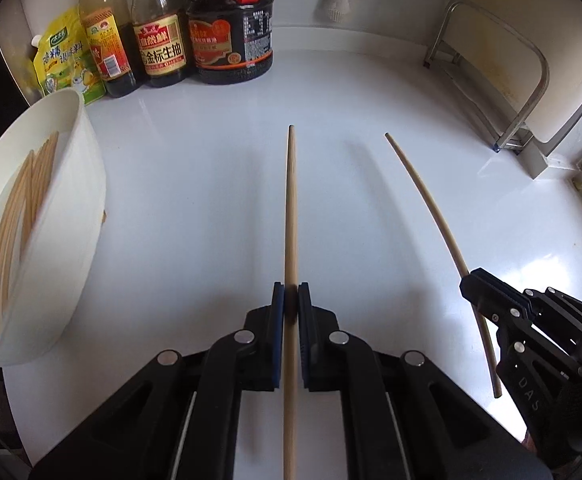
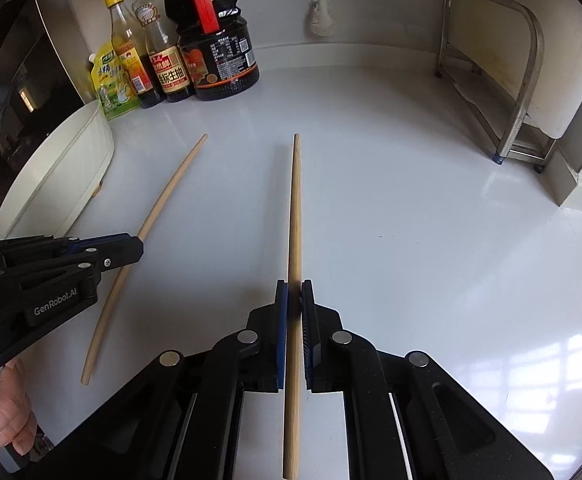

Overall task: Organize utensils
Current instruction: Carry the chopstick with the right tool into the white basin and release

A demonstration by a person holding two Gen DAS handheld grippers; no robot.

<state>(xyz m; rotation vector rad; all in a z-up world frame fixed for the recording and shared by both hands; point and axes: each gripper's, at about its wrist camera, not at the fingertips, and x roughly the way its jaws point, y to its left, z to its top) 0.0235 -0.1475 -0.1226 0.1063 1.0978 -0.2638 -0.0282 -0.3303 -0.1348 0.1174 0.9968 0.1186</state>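
The left gripper point(image 1: 291, 296) clamps one chopstick point(image 1: 290, 208) above the white desk point(image 1: 211, 168); the right gripper point(image 2: 294, 292) clamps a second chopstick point(image 2: 294, 216). Left of them, a white bowl point(image 1: 87, 184) holds more chopsticks point(image 1: 19, 216). Sauce bottles point(image 1: 195, 32) stand farthest back.

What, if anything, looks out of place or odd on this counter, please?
Nothing looks spilled or damaged. Each gripper holds one chopstick: left gripper on the left chopstick, right gripper on the right chopstick. The white bowl sits tilted with more chopsticks inside.
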